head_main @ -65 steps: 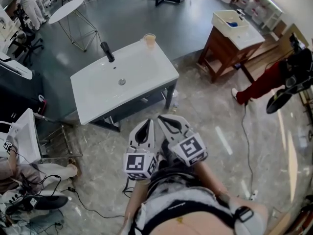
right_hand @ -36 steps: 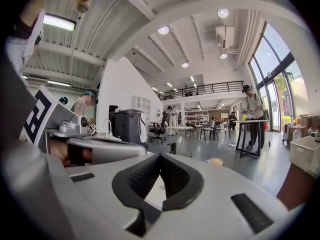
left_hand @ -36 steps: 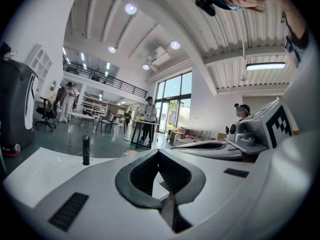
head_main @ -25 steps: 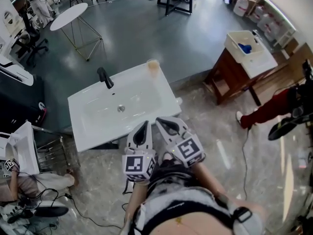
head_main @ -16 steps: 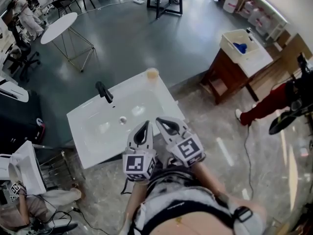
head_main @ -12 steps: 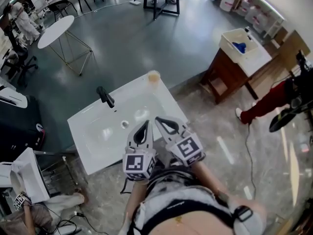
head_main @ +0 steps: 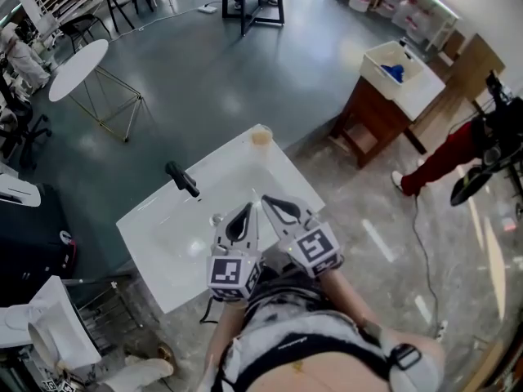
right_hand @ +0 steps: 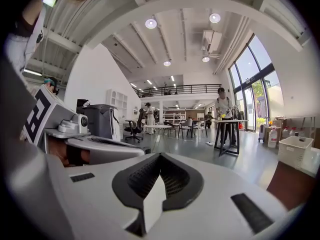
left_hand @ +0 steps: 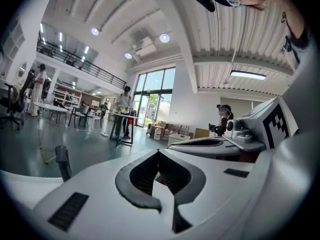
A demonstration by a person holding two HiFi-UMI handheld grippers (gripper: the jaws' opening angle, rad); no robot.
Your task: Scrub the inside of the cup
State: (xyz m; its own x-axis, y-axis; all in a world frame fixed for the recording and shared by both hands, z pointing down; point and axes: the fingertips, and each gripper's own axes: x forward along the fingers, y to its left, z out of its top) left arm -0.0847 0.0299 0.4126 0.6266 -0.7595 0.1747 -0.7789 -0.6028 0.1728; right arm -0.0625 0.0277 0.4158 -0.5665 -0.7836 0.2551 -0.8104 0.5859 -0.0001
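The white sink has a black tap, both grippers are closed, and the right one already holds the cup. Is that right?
Not quite. The right gripper is closed on nothing, as the right gripper view shows; the head view has the cup standing on the far corner of the sink. The black tap and the closed left gripper are as you say.

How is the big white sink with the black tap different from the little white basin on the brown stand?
The big sink is wide and shallow; the little basin looks smaller and boxier. The big sink has a cup standing on its far corner; the little basin has a blue thing in it. The big sink has a black tap; the little basin sits on a brown wooden stand. Both are white.
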